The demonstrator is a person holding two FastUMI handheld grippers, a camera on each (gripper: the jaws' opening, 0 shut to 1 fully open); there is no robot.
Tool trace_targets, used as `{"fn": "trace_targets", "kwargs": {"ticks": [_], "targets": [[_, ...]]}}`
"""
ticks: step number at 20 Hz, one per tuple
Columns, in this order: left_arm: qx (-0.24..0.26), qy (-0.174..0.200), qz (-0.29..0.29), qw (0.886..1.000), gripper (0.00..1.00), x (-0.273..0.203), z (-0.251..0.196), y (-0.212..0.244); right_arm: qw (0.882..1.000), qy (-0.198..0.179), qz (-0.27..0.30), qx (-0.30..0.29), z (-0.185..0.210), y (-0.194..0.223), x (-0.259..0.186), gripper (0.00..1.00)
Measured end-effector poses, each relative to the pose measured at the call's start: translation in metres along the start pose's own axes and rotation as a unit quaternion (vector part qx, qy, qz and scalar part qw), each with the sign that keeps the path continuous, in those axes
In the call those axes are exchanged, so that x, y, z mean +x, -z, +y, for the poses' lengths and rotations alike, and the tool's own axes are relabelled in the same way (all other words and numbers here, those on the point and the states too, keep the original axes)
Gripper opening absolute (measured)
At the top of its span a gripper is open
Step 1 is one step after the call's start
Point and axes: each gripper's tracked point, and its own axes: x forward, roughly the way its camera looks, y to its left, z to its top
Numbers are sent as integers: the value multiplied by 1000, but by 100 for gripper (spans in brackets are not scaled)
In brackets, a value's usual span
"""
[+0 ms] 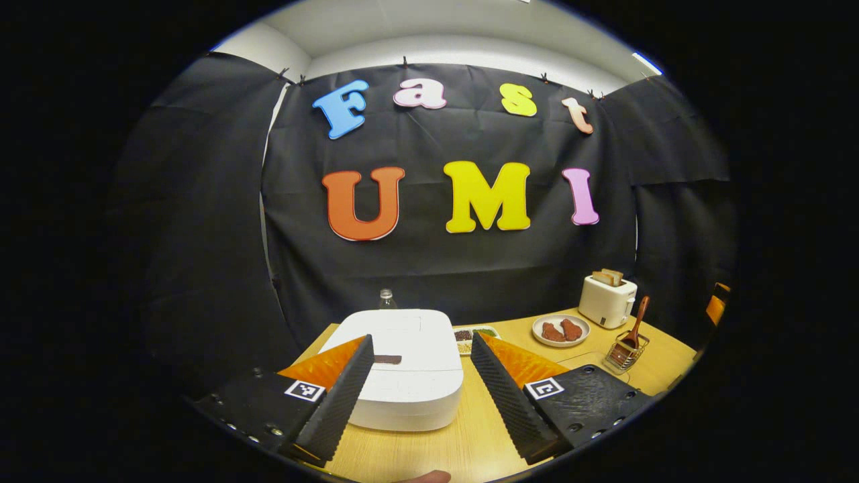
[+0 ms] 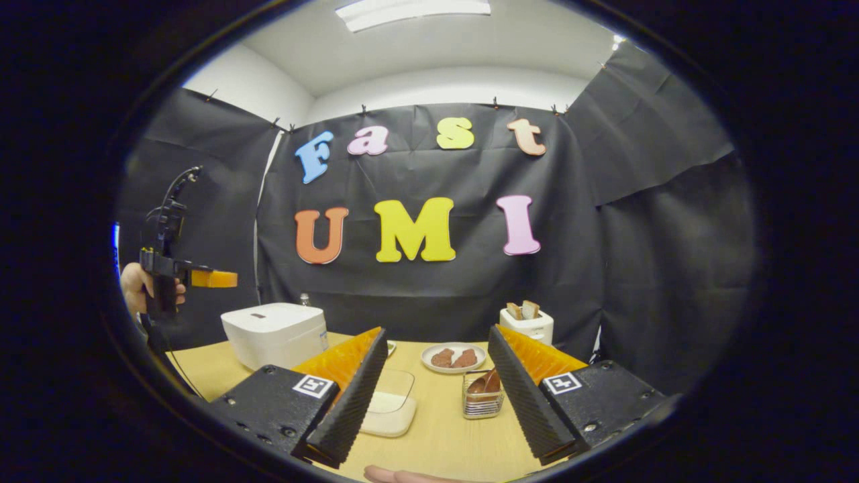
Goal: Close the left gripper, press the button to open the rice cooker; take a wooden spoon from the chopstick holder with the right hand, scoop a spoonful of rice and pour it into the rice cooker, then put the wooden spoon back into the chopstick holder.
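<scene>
Both claws spread and empty above the wooden surface [image 1: 470, 443], rice cooker lid down.

In the left gripper view the left claw [image 1: 421, 345] hangs spread over the white rice cooker [image 1: 402, 376], which sits near the surface's left edge with its lid shut and a dark button [image 1: 387, 359] at the front of the lid. Bare wood runs between the cooker and the wire chopstick holder [image 1: 625, 352], where the wooden spoon [image 1: 635, 325] stands tilted near the right edge. A plate [image 1: 561, 330] and toaster [image 1: 607, 300] sit behind it. In the right gripper view the right claw [image 2: 436, 349] is spread, with a clear rice container [image 2: 389, 406] and the holder low between its fingers.
</scene>
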Motion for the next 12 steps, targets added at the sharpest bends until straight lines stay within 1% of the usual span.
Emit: {"fn": "trace_targets", "kwargs": {"ticks": [3,5,6,8,10,12], "targets": [[-12,-27,-23,999,93,-27,3,-26,1000,3,-6,2,0,-20,1,98],[-19,-31,-43,998,93,-45,-6,-41,1000,10,-14,2,-3,-36,0,98],[-22,-28,-58,998,94,-54,-12,-48,1000,16,-17,1,-6,-39,0,98],[-13,-12,-84,996,94,-72,-29,-57,999,31,-5,-2,-13,-37,1,98],[8,13,-98,995,94,-92,-47,-48,999,29,13,6,-11,-27,1,98],[13,24,-119,992,95,-111,-57,-45,999,24,29,24,-13,-16,-1,98]]}}
